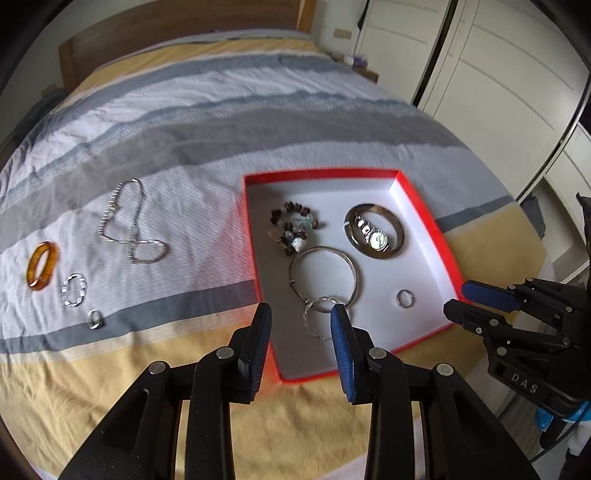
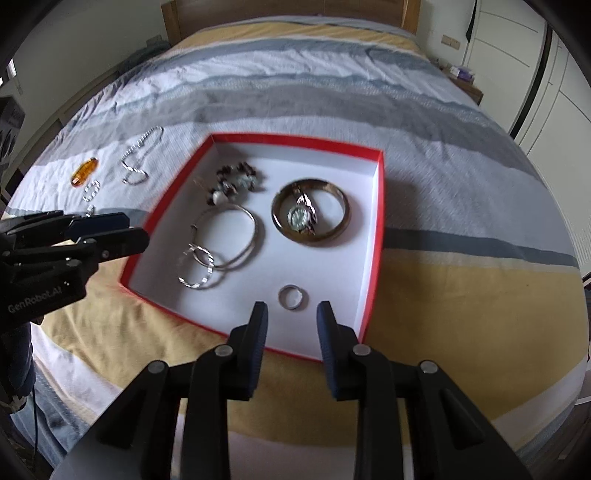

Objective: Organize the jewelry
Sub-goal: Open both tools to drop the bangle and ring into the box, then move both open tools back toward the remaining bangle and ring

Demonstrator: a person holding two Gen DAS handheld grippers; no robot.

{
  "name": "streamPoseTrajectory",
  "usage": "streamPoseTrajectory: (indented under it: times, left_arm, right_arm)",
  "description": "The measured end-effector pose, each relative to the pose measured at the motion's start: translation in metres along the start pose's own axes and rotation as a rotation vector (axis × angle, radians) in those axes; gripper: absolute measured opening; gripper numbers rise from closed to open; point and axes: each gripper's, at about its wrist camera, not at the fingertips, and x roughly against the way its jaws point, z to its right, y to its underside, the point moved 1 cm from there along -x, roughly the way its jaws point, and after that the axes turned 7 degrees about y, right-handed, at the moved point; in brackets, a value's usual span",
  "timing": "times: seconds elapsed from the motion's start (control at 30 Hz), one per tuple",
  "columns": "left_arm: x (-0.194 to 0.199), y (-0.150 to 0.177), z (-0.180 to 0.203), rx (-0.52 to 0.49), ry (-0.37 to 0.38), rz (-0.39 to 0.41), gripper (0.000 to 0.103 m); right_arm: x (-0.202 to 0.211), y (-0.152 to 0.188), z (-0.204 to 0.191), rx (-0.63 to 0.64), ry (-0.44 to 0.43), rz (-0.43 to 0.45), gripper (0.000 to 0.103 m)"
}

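A red box (image 1: 428, 218) (image 2: 379, 206) with a white floor lies on the bed. It holds a beaded bracelet (image 1: 293, 227) (image 2: 234, 181), a thin silver bangle (image 1: 325, 275) (image 2: 227, 236), a small silver bracelet (image 2: 197, 267), a dark bangle around a watch (image 1: 375, 232) (image 2: 310, 210) and a ring (image 1: 404, 297) (image 2: 291, 296). On the bedspread left of the box lie a silver chain (image 1: 129, 225) (image 2: 140, 155), an amber bangle (image 1: 42, 266) (image 2: 85, 171), a small silver bracelet (image 1: 74, 290) and a ring (image 1: 95, 318). My left gripper (image 1: 301, 314) is open and empty over the box's near left corner. My right gripper (image 2: 291, 312) is open and empty just before the ring in the box.
The striped grey, white and yellow bedspread (image 1: 221, 122) covers the whole bed up to a wooden headboard (image 2: 288, 11). White wardrobe doors (image 1: 480, 74) stand on the right. The bed's near edge lies just below the box.
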Motion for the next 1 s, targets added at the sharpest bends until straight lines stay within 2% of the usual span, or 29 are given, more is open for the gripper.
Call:
streamPoseTrajectory:
  times: [0.2, 0.27, 0.33, 0.7, 1.0]
  left_arm:
    - [0.048, 0.017, -0.006, -0.021, -0.043, 0.047, 0.033]
    - [0.063, 0.022, -0.014, -0.019, -0.06, 0.057, 0.037]
    - [0.082, 0.03, -0.025, -0.005, -0.085, 0.075, 0.04]
    - [0.177, 0.08, -0.091, 0.084, -0.179, 0.19, 0.043]
    - [0.231, 0.115, -0.144, 0.152, -0.241, 0.241, 0.043]
  right_arm:
    - [0.037, -0.002, -0.018, 0.0, -0.016, 0.061, 0.026]
    - [0.048, -0.003, -0.026, 0.007, -0.02, 0.081, 0.026]
    - [0.06, -0.004, -0.036, 0.013, -0.028, 0.1, 0.026]
    - [0.116, 0.002, -0.09, 0.054, -0.041, 0.18, 0.026]
    - [0.147, 0.004, -0.134, 0.106, -0.055, 0.22, 0.026]
